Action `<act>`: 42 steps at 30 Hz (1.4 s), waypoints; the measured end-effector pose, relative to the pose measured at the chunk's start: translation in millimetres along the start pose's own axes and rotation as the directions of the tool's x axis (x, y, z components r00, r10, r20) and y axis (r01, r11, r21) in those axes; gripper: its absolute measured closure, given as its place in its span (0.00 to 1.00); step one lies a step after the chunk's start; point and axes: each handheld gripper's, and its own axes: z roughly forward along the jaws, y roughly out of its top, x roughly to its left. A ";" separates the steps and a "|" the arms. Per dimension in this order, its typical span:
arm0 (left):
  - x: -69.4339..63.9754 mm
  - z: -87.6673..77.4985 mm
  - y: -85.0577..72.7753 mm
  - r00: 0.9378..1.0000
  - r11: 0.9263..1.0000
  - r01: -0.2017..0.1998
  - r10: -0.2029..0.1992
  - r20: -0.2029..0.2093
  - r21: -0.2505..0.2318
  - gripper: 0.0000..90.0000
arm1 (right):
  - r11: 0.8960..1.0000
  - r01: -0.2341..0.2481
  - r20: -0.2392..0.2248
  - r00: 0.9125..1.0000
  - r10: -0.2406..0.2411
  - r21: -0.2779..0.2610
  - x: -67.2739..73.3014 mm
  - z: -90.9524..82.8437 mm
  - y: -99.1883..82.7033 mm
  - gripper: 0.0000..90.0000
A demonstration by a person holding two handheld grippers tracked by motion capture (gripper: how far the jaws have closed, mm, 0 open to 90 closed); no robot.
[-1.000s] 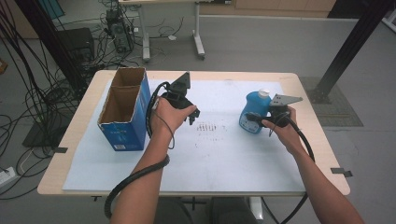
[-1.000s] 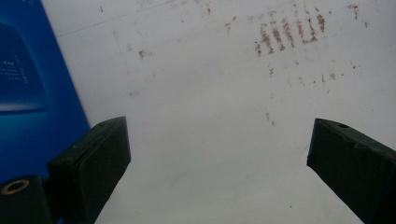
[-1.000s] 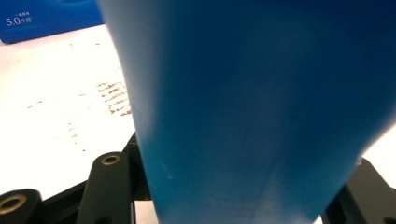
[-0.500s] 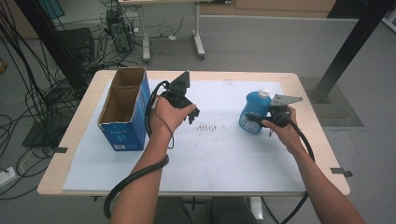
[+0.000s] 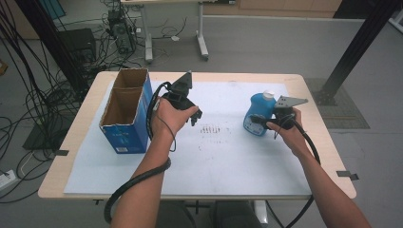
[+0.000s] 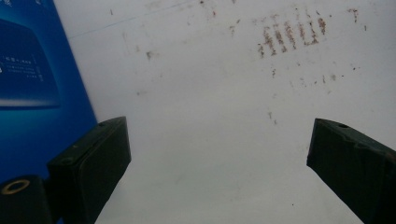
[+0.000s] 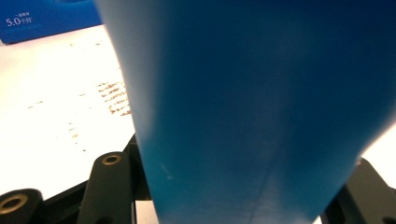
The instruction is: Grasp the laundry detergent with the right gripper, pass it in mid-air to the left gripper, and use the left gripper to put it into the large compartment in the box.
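Even, soft overhead light fills the high view, moderately bright, with a slight haze and low sharpness. The white sheet (image 5: 209, 156) on the worktop (image 5: 71, 156) reflects the light without harsh glare; shadows beneath the forearms are faint and diffuse. The floor at far left sits dimmer. In the left gripper view the sheet looks greyish and softly lit, and the near black jaws are blurred. In the right gripper view the blue bottle (image 7: 252, 107) is very close and out of focus, while the sheet at left is overexposed to near white.
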 end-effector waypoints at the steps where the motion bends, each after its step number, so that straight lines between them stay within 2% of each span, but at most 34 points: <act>1: 0.1 -0.4 -0.1 1.000 1.000 0.001 -0.001 -0.001 -0.003 0.07 | 1.000 0.001 0.000 1.000 -0.001 -0.001 -0.1 0.0 0.0 0.48; 42: -2.2 -8.2 -0.2 1.000 1.000 -0.007 0.006 -0.014 -0.013 0.07 | 1.000 0.000 0.001 1.000 0.000 0.001 0.1 -0.1 0.0 0.48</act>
